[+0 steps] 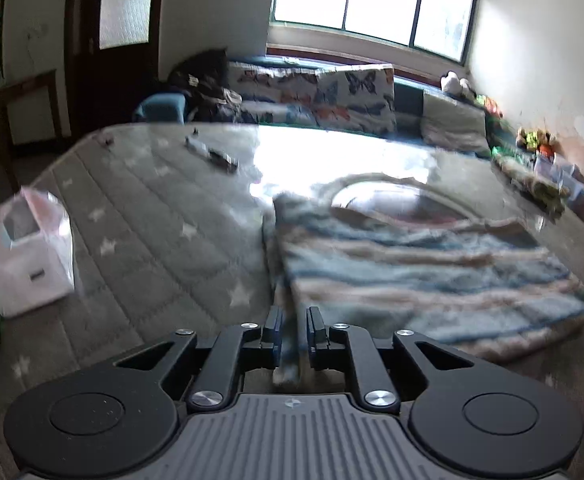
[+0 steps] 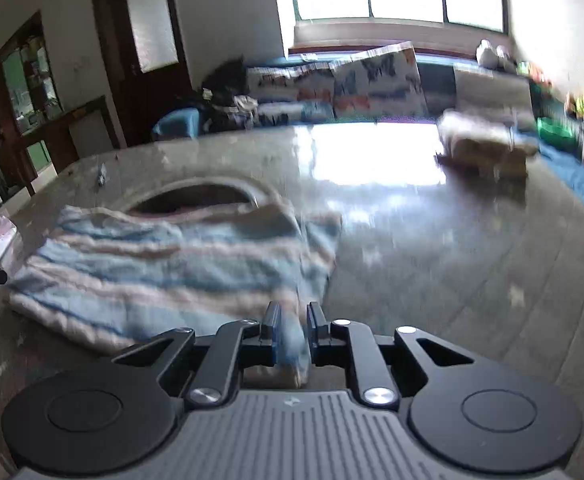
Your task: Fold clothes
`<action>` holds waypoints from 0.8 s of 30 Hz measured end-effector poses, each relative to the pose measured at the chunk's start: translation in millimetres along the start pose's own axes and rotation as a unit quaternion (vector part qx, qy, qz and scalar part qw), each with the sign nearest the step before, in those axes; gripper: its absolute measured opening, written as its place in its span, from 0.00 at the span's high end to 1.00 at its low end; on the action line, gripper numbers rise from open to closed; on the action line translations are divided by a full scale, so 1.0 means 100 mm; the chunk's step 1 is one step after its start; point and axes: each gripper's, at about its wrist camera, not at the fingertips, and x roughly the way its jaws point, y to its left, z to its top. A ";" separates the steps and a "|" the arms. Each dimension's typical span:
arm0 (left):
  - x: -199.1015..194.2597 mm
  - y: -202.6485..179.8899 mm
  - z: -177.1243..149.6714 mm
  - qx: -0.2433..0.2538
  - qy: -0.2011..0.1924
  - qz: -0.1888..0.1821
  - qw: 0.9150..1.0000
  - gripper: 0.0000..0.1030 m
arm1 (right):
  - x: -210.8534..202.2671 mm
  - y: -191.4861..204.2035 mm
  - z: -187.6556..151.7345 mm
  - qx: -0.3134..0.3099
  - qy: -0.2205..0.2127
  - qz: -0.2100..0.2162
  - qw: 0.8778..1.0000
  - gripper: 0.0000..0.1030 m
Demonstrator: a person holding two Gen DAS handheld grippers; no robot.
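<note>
A blue, white and pink striped sweater [image 1: 419, 264] lies flat on the grey star-patterned mattress [image 1: 152, 216], neckline towards the window. My left gripper [image 1: 293, 330] is shut on the sweater's near left corner, with cloth between the pads. In the right wrist view the sweater [image 2: 164, 264] lies to the left, and my right gripper [image 2: 292, 330] is shut on its near right corner. Both views are blurred.
A white box in a plastic bag [image 1: 28, 256] sits at the mattress's left edge. A dark remote-like object [image 1: 212, 154] lies far left. A folded pile of clothes [image 2: 487, 142] lies at the far right. Butterfly-print cushions [image 1: 331, 96] line the back under the window.
</note>
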 end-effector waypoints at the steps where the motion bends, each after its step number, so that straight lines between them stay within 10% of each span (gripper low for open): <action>1: 0.00 -0.03 0.03 0.000 -0.005 -0.004 1.000 0.80 | 0.05 0.04 0.03 -0.002 -0.002 0.006 1.000 0.87; 24: 0.81 -0.37 0.50 0.042 0.020 -0.035 0.998 0.72 | 1.04 0.27 0.54 -0.011 0.029 0.036 0.999 0.84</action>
